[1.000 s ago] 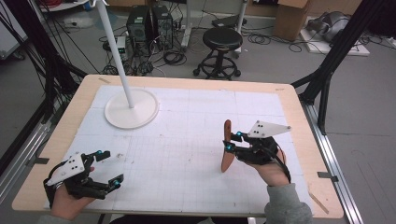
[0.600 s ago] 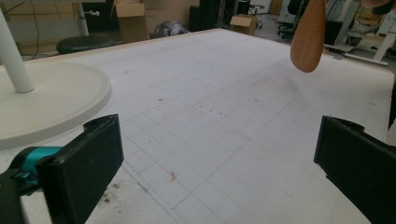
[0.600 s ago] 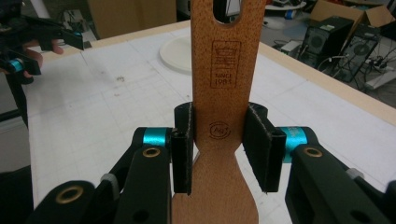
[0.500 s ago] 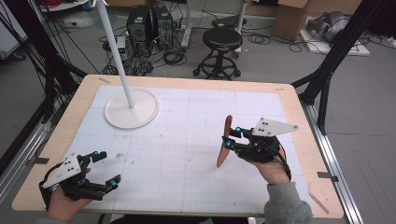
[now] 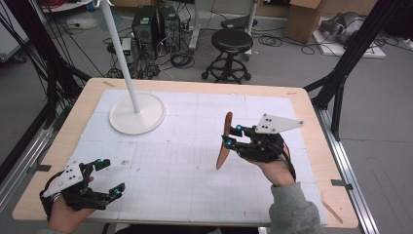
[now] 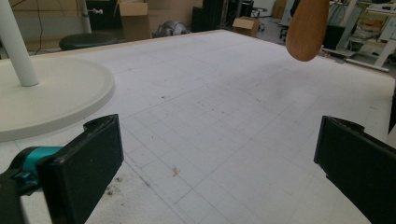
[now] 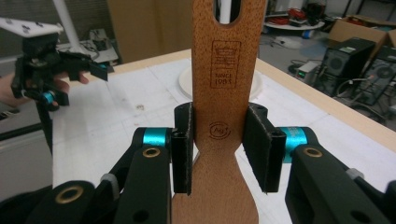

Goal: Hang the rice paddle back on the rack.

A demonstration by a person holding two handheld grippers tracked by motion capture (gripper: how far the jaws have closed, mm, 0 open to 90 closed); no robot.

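High view: we saw the right gripper clamped on the wooden spatula, lifted above the table.
Left gripper view: our left gripper sat open, empty.
Right gripper view: pads pinched the handle; we judged a steady, upright carry best.

Your right tool, matt black plastic with teal metal pins, clamps a smooth reddish-brown wooden spatula bearing a burnt stamp. Your worktop: pale wood under white gridded paper, lightly soiled.
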